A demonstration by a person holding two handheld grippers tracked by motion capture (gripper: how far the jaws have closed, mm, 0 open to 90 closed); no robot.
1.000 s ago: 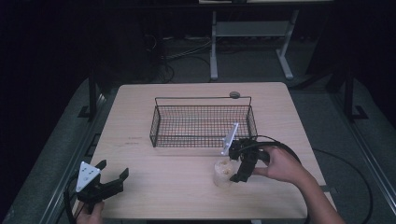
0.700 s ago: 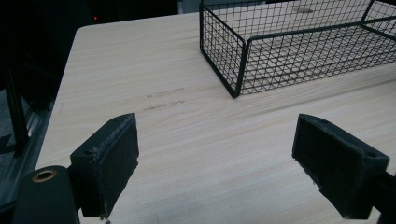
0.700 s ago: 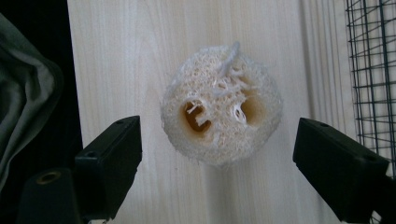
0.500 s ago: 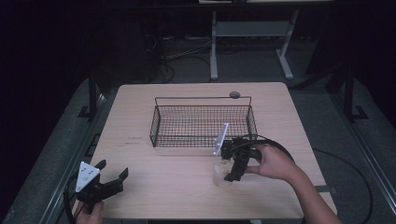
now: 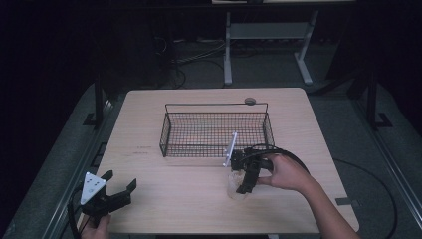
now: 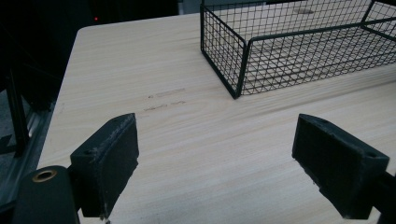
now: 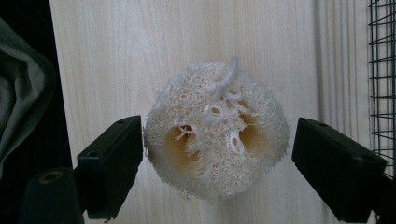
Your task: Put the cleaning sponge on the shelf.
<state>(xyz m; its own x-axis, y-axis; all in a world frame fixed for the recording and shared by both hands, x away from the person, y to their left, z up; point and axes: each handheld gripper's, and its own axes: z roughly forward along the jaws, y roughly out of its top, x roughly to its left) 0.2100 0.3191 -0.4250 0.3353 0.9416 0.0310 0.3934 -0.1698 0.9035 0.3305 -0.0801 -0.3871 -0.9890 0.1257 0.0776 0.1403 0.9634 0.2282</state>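
A pale, fibrous loofah sponge (image 7: 212,116) lies on the wooden table (image 7: 102,56), seen end-on with its holes facing the camera. My right gripper (image 7: 217,161) is open and straddles it, the left jaw almost at the sponge and the right jaw a little off. From the high view the loofah (image 5: 233,188) sits in front of the wire basket (image 5: 166,135), with the right gripper (image 5: 241,184) pointing down over it. My left gripper (image 5: 119,180) is open above the table's front left corner, holding nothing (image 6: 215,154).
The black wire basket (image 6: 243,60) stands mid-table with nothing in it; its mesh (image 7: 383,70) borders the right gripper view. A small dark disc (image 5: 250,101) lies behind the basket. The table's left edge (image 6: 65,79) drops to a dark floor.
My right gripper has moved left and down, so its jaws now stand on either side of the loofah. The left gripper has stayed put.
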